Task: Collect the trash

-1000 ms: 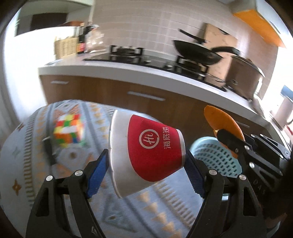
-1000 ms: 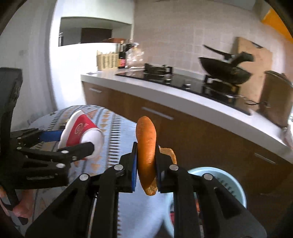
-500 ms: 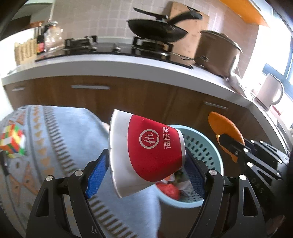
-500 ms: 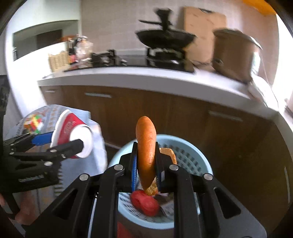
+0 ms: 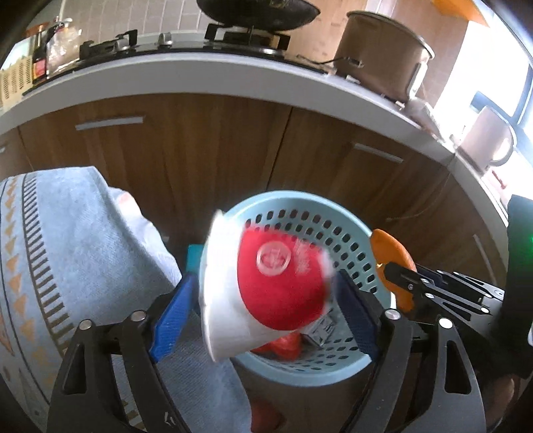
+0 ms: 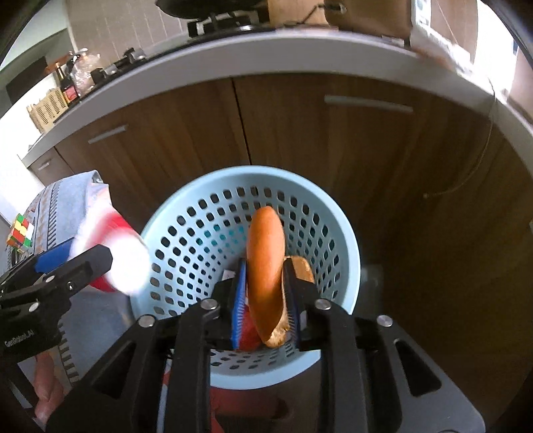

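We record both grippers above the blue basket (image 6: 346, 239), jaws just opening: left gripper (image 5: 263, 306) releasing the blurred red cup (image 5: 266, 286), right gripper (image 6: 265, 293) loosening around the hot dog (image 6: 266, 266).

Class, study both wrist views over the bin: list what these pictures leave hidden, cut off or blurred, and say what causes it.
- Cup: print smeared by motion blur, left wrist view; unreadable.
- Bin contents: mostly hidden by the bun and right gripper; only red scraps show.
- Left gripper: whether its pads touch the cup is lost in blur.
- Pan: cut off by the top edge.
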A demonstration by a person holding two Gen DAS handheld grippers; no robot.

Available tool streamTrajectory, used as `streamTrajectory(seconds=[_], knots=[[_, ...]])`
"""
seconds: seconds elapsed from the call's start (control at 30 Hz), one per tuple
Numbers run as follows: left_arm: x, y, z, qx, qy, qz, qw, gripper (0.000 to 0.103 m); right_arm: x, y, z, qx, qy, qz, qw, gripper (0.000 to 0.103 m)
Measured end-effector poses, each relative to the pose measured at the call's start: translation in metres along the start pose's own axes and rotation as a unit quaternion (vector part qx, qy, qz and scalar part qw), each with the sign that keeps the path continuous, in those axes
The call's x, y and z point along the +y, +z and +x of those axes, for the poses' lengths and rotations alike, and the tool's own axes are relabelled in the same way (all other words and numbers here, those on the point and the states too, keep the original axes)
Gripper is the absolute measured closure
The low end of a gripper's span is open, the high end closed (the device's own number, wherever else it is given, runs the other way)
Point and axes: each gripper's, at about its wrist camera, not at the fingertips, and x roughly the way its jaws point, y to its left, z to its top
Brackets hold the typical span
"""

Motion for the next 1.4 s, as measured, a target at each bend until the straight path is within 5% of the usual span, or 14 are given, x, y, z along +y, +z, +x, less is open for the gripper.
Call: streamTrajectory(seconds=[0.13, 0.47, 0.67, 0.97, 1.13, 1.23, 1.4], knots=[[0.002, -0.002, 0.003, 0.007, 0.003, 0.000, 1.0000, 0.018, 0.000, -0.001, -0.001, -0.005, -0.009, -0.001, 1.000, 0.053], [0.016, -0.006, -0.025, -0.029, 0.019, -0.007, 0.9994, 0.017, 0.021, 0.006, -0.017, -0.039, 0.019, -0.013, 0.999, 0.052], [0.030, -0.015, -0.066, -0.082, 0.048, -0.014, 0.9954, 0.017, 0.041, 0.006, -0.045, -0.095, 0.047, -0.027, 0.994, 0.039], [0.056, -0.051, -0.116, -0.172, 0.166, -0.017, 0.9710, 0.016, 0.094, -0.009, -0.074, -0.168, 0.050, -0.065, 0.982, 0.036], [0.068, -0.063, -0.129, -0.214, 0.201, -0.023, 0.9557, 0.014, 0.122, -0.023, -0.093, -0.218, 0.011, -0.093, 0.971, 0.036], [0.071, -0.074, -0.128, -0.241, 0.244, -0.012, 0.9394, 0.013, 0.129, -0.032, -0.096, -0.236, -0.013, -0.099, 0.967, 0.036], [0.067, -0.076, -0.126, -0.229, 0.236, 0.002, 0.9445, 0.013, 0.125, -0.038, -0.092, -0.229, -0.018, -0.077, 0.970, 0.036]])
